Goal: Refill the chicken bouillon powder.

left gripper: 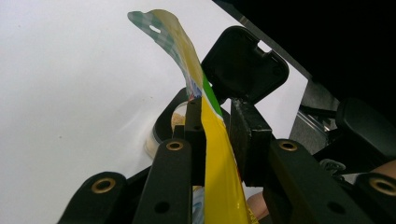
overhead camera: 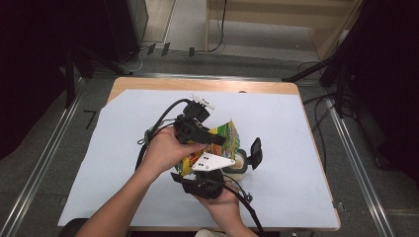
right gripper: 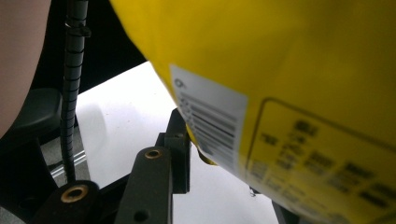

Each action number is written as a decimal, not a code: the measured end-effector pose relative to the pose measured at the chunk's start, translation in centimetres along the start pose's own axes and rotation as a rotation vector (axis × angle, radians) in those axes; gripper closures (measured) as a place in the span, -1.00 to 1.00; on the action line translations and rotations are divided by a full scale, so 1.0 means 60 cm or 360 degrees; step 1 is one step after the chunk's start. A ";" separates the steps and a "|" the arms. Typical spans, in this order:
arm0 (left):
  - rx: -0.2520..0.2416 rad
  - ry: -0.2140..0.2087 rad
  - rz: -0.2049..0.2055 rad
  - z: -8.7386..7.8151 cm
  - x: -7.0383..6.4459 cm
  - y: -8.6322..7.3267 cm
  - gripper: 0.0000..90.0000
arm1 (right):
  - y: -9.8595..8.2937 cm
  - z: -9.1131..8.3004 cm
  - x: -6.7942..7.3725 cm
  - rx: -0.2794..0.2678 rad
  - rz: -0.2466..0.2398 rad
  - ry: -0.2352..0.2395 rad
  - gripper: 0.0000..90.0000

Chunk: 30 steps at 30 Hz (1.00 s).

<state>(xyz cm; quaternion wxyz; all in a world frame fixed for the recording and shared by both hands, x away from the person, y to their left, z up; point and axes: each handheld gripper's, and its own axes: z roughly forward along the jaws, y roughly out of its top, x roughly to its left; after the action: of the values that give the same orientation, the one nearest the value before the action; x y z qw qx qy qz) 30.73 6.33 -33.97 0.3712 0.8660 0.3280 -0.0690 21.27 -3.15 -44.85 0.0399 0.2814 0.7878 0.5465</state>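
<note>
The left tongs were clamped on the edge of a yellow snack bag, held above the table. The right tongs gripped the bag's lower corner, its barcode side facing their camera. Just beyond the bag stood a small open container, its black hinged lid raised, on the white sheet.

Both grippers, left and right, fingers closed, close together mid-table.
</note>
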 end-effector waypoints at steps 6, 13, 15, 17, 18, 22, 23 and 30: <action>0.0011 -0.0001 0.0002 0.003 -0.001 0.001 0.72 | -0.002 0.001 -0.003 0.0002 0.0019 0.0005 0.53; 0.0022 -0.0009 0.0014 0.007 -0.003 0.004 0.72 | -0.004 -0.002 -0.004 -0.0002 0.0029 0.0005 0.53; 0.0024 -0.0008 0.0014 0.008 -0.003 0.005 0.72 | -0.004 -0.003 -0.004 -0.0003 0.0030 0.0002 0.53; 0.0026 -0.0017 0.0012 0.009 -0.002 0.006 0.72 | -0.004 -0.004 -0.005 -0.0002 0.0037 -0.0001 0.53; 0.0027 -0.0019 0.0015 0.009 -0.002 0.006 0.72 | -0.004 -0.004 -0.005 -0.0002 0.0041 -0.0002 0.53; 0.0032 -0.0018 0.0014 0.010 -0.002 0.006 0.72 | -0.004 -0.004 -0.005 -0.0001 0.0044 -0.0003 0.53; 0.0033 -0.0018 0.0015 0.010 -0.002 0.006 0.72 | -0.004 -0.004 -0.005 -0.0002 0.0044 -0.0003 0.53; 0.0033 -0.0021 0.0007 0.011 -0.001 0.007 0.72 | -0.004 -0.005 -0.005 -0.0003 0.0038 -0.0002 0.53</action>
<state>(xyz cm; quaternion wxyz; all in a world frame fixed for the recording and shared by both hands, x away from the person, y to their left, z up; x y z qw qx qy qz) 30.99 5.64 -34.18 0.3645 0.8700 0.3228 -0.0771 21.31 -3.57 -45.01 0.0343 0.2911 0.7838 0.5475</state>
